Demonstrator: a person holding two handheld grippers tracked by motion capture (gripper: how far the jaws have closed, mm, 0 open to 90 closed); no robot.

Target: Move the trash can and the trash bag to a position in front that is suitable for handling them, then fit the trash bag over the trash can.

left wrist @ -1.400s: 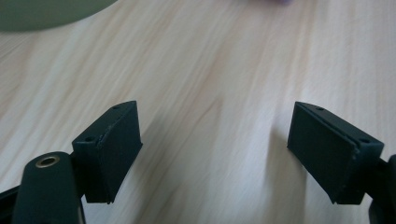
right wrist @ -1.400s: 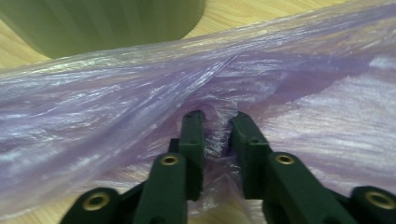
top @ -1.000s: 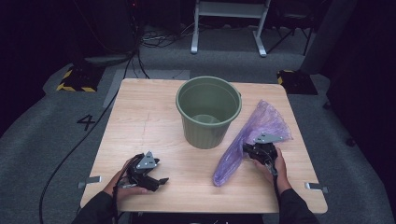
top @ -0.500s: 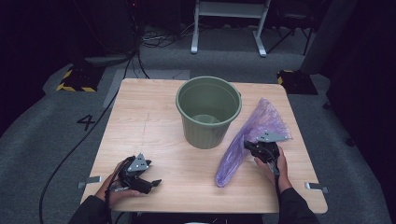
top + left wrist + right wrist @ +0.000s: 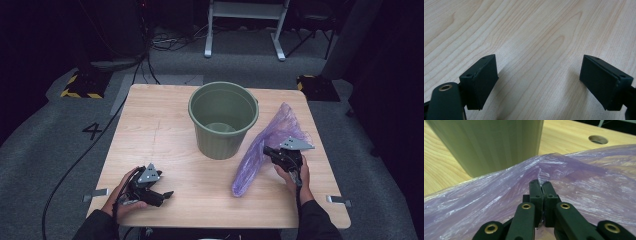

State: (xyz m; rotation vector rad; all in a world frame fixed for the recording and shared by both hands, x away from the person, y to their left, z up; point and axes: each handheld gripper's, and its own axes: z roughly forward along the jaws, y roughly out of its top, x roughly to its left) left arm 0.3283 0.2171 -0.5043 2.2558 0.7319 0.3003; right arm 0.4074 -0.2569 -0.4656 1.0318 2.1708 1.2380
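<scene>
High view: a green bucket (image 5: 223, 119) stands upright mid-table (image 5: 165, 125). A purple plastic bag (image 5: 267, 147) lies just right of it, and the right gripper (image 5: 280, 157) meets the bag's middle. The left gripper (image 5: 159, 195) rests near the table's front left corner, well apart from both.

Left gripper view: its jaws stand wide apart over bare wood (image 5: 536, 37).

Right gripper view: the jaws are pressed together, pinching a raised fold of the bag (image 5: 544, 173), with the bucket wall (image 5: 491, 142) close behind.
</scene>
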